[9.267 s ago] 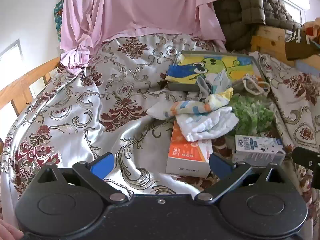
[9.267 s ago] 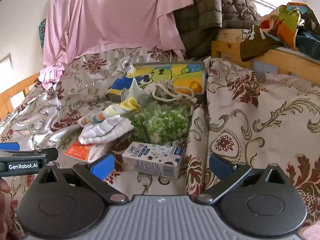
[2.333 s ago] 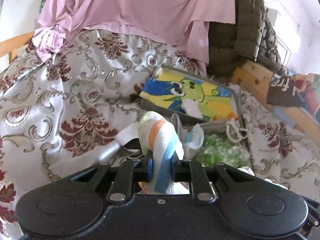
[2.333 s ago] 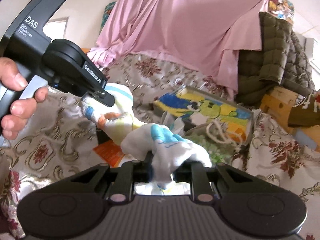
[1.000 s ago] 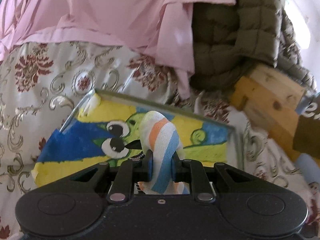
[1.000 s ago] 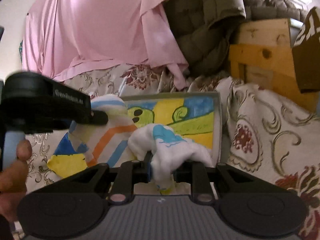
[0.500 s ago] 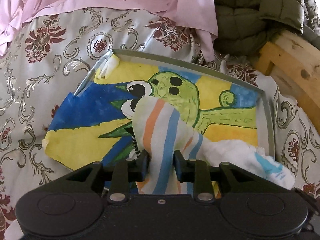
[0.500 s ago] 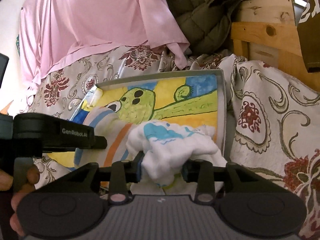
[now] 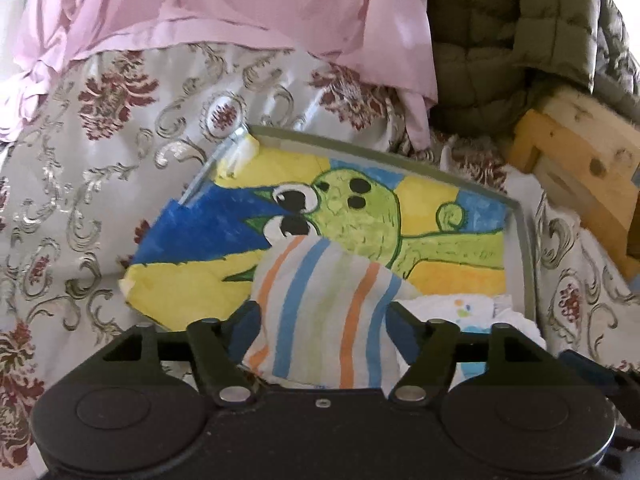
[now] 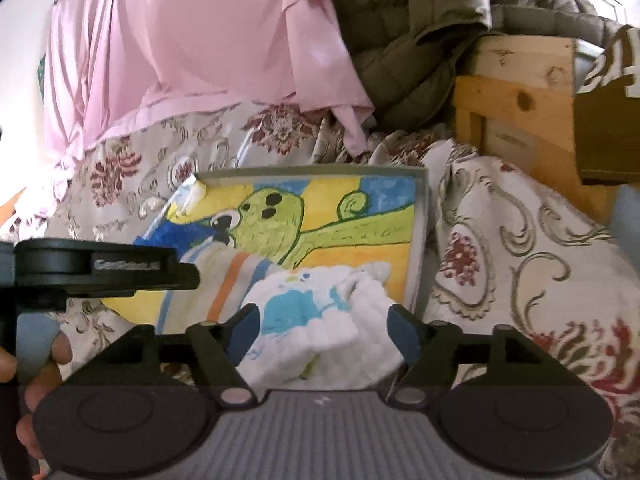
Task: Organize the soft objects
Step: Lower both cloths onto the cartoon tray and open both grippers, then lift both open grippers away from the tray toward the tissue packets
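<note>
Striped cloth lay at the lower centre of the left wrist view, resting on the near part of the painted tray, which sat on the patterned bedspread. Its bulk sat between the spread fingers of the left claw, whose jaws had just been opening and stood wide, no pad pressing the fabric, so it looked let go rather than held. White cloth with blue print lay in the lower centre of the right wrist view, on the tray's near right corner and touching the striped one. The right claw was wide too, its jaws having just been opening, with the white cloth loose between them. Both pieces seemed to have been put down in the tray to gather the soft things in one place. A pink sheet and a quilted jacket hung across the upper frame, well apart from the tray.
</note>
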`<action>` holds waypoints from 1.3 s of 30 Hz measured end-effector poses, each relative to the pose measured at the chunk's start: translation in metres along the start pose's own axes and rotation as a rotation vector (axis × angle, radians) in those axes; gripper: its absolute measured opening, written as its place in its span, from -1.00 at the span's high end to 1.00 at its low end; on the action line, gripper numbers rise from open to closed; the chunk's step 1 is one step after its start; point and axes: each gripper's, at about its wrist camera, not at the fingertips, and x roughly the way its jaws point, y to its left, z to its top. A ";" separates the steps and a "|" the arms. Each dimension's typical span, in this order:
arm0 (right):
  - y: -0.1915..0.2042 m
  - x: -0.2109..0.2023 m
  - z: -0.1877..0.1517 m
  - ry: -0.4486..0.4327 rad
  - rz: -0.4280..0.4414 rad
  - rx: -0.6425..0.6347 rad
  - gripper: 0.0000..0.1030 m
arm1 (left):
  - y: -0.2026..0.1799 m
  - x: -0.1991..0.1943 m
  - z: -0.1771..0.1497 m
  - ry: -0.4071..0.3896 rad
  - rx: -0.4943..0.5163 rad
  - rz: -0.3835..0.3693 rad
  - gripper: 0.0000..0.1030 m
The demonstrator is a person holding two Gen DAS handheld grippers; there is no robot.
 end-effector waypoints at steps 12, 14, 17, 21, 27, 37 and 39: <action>-0.002 -0.093 0.003 -0.192 0.000 0.040 -0.85 | 0.019 -0.088 -0.015 -0.105 0.005 0.002 -0.60; 0.000 -0.109 0.000 -0.225 -0.002 0.045 -0.88 | 0.023 -0.104 -0.019 -0.129 -0.017 0.001 -0.63; 0.005 -0.134 -0.006 -0.273 -0.010 0.036 -0.92 | 0.031 -0.128 -0.026 -0.165 -0.047 -0.003 -0.66; 0.010 -0.158 -0.016 -0.319 -0.016 0.035 -0.95 | 0.039 -0.158 -0.041 -0.217 -0.051 0.011 -0.73; 0.022 -0.191 -0.042 -0.350 -0.031 0.036 -0.98 | 0.047 -0.199 -0.071 -0.284 -0.005 -0.003 -0.79; 0.051 -0.233 -0.094 -0.376 -0.054 0.022 -0.99 | 0.053 -0.244 -0.122 -0.339 0.079 -0.036 -0.84; 0.057 -0.240 -0.105 -0.384 -0.063 0.017 -0.99 | 0.052 -0.251 -0.129 -0.344 0.094 -0.049 -0.84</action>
